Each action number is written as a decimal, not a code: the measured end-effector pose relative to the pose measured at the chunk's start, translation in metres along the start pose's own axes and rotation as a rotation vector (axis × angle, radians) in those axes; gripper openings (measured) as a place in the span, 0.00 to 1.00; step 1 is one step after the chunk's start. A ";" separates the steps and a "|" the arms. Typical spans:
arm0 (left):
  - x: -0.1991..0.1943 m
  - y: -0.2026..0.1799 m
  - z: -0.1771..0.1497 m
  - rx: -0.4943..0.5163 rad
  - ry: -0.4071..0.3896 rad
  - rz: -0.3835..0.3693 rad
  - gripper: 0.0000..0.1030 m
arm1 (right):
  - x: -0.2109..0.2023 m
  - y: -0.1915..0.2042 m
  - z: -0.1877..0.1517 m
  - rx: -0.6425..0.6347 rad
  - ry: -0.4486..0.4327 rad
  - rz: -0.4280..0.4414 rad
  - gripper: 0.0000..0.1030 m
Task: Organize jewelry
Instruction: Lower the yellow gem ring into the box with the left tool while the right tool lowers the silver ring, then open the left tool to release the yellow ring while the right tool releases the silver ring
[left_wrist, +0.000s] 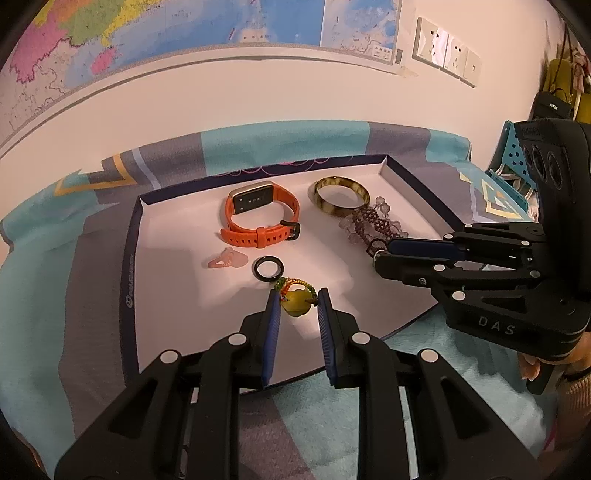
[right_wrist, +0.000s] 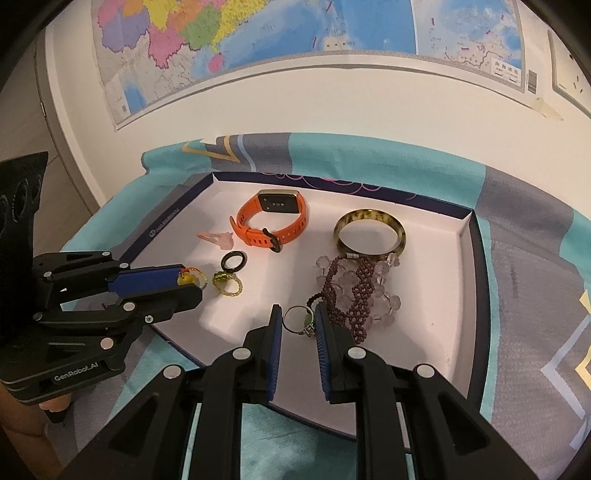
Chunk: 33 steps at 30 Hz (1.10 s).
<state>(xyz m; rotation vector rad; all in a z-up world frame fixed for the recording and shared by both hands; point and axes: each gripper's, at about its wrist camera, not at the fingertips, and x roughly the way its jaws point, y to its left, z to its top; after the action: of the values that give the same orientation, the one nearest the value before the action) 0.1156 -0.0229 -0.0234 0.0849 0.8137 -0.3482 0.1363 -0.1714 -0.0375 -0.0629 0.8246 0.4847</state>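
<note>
A shallow white tray (left_wrist: 177, 236) (right_wrist: 436, 332) with dark rim holds jewelry: an orange watch (left_wrist: 258, 218) (right_wrist: 275, 218), a tortoiseshell bangle (left_wrist: 341, 195) (right_wrist: 369, 230), a purple bead bracelet (left_wrist: 373, 221) (right_wrist: 354, 291), a pink hair clip (left_wrist: 225, 260) (right_wrist: 218, 238) and a black ring (left_wrist: 268, 266) (right_wrist: 233, 261). My left gripper (left_wrist: 297, 295) (right_wrist: 186, 282) has its blue pads against a yellow bead pendant (left_wrist: 295, 302) (right_wrist: 184, 278) with a green-gold cord loop (right_wrist: 227, 284). My right gripper (right_wrist: 297, 312) (left_wrist: 380, 254) has its pads around a silver ring with a green stone (right_wrist: 301, 321).
The tray lies on a teal and grey patterned cloth (left_wrist: 74, 295) (right_wrist: 535, 295). A white wall with a map (left_wrist: 147, 33) (right_wrist: 258, 37) stands close behind. Wall sockets (left_wrist: 447, 51) and a blue perforated rack (left_wrist: 513, 162) are at the right.
</note>
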 end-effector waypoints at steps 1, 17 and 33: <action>0.001 0.000 0.000 0.000 0.002 0.001 0.20 | 0.001 0.000 0.000 0.000 0.001 -0.002 0.16; 0.010 0.005 -0.004 -0.029 0.027 0.002 0.29 | 0.002 -0.003 -0.004 0.013 -0.005 -0.039 0.17; -0.033 0.007 -0.017 -0.054 -0.071 0.052 0.77 | -0.033 -0.006 -0.018 0.070 -0.085 -0.025 0.52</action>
<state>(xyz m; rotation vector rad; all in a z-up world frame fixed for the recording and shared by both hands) 0.0856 -0.0036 -0.0116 0.0434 0.7485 -0.2783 0.1075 -0.1941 -0.0276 0.0119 0.7558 0.4315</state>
